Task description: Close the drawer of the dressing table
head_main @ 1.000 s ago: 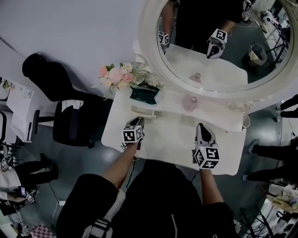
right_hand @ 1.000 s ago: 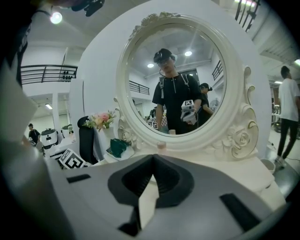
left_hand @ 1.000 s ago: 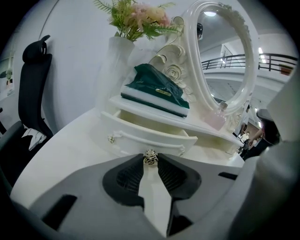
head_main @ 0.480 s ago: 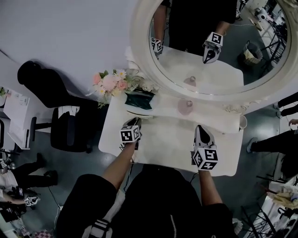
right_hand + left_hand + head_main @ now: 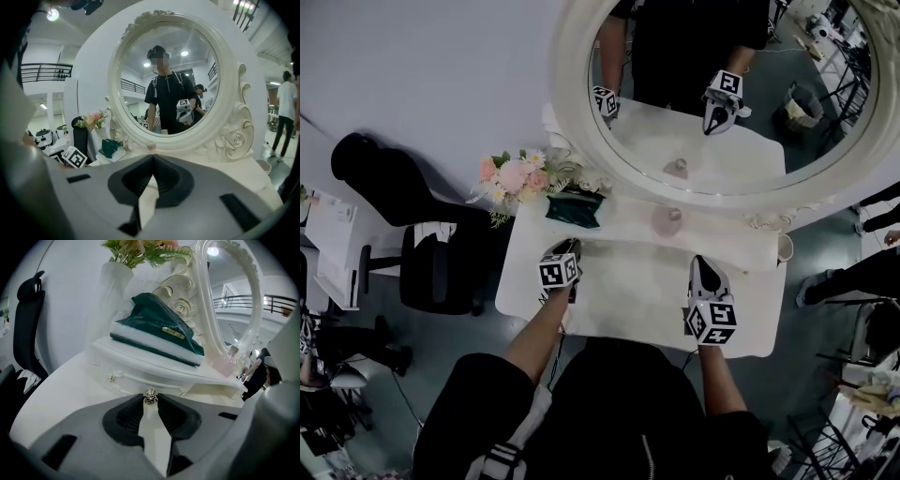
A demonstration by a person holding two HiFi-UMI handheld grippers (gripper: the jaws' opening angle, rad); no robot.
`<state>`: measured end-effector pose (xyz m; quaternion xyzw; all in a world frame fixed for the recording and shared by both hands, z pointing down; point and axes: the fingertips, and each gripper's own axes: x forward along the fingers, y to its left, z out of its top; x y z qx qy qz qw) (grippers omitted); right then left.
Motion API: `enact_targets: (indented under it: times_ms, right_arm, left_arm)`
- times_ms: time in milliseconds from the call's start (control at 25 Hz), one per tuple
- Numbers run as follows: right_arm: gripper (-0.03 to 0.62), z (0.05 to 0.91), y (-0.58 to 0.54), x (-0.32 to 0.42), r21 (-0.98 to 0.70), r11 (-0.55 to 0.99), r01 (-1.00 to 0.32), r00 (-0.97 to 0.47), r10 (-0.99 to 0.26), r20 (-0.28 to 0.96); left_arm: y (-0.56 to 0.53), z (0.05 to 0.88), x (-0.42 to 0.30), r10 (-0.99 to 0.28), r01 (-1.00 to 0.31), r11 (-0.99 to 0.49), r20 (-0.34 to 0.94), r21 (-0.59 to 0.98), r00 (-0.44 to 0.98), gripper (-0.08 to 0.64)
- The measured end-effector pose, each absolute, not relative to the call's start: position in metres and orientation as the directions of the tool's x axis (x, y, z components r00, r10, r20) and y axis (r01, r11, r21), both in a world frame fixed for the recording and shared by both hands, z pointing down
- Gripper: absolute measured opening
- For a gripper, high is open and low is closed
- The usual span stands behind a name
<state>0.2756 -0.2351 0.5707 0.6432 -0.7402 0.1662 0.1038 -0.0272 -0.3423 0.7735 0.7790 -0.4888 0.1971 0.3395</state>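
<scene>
The left gripper (image 5: 150,402) pinches the small metal knob (image 5: 150,395) of the drawer (image 5: 136,382) between narrowly parted jaws. The drawer front lies just beyond the tips. The right gripper (image 5: 152,160) is closed, empty.

The dressing table (image 5: 628,314) and its rose-carved mirror frame (image 5: 236,136) are creamy white, the drawer knob (image 5: 150,398) pale metal, the pack (image 5: 159,329) at far left dark green over white, the flowers (image 5: 516,175) pink, white and green-leaved, the bottle (image 5: 666,221) pale pink, and the chair (image 5: 384,169) black.
</scene>
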Motion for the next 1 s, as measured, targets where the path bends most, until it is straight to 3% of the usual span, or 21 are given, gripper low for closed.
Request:
enact_targets:
  times_ms: [560, 680, 880, 1000]
  right_arm:
    - [0.000, 0.573, -0.229, 0.285, -0.119, 0.095, -0.988, -0.133, -0.919, 0.371]
    - [0.000, 0.572, -0.228, 0.285, -0.124, 0.102, -0.987, -0.141, -0.920, 0.366]
    - [0.000, 0.570, -0.225, 0.284, -0.128, 0.117, -0.985, -0.155, -0.921, 0.356]
    - [0.000, 0.570, -0.222, 0.286, -0.126, 0.127, -0.984, -0.165, -0.921, 0.352]
  left_arm:
    - [-0.351, 0.773, -0.026, -0.620, -0.896, -0.313, 0.647, 0.315, 0.444, 0.104]
    - [-0.350, 0.771, -0.025, -0.625, -0.900, -0.321, 0.647, 0.295, 0.436, 0.172]
    - [-0.341, 0.756, -0.027, -0.650, -0.905, -0.327, 0.630, 0.272, 0.424, 0.169]
    - [-0.333, 0.737, -0.026, -0.687, -0.902, -0.346, 0.584, 0.260, 0.432, 0.121]
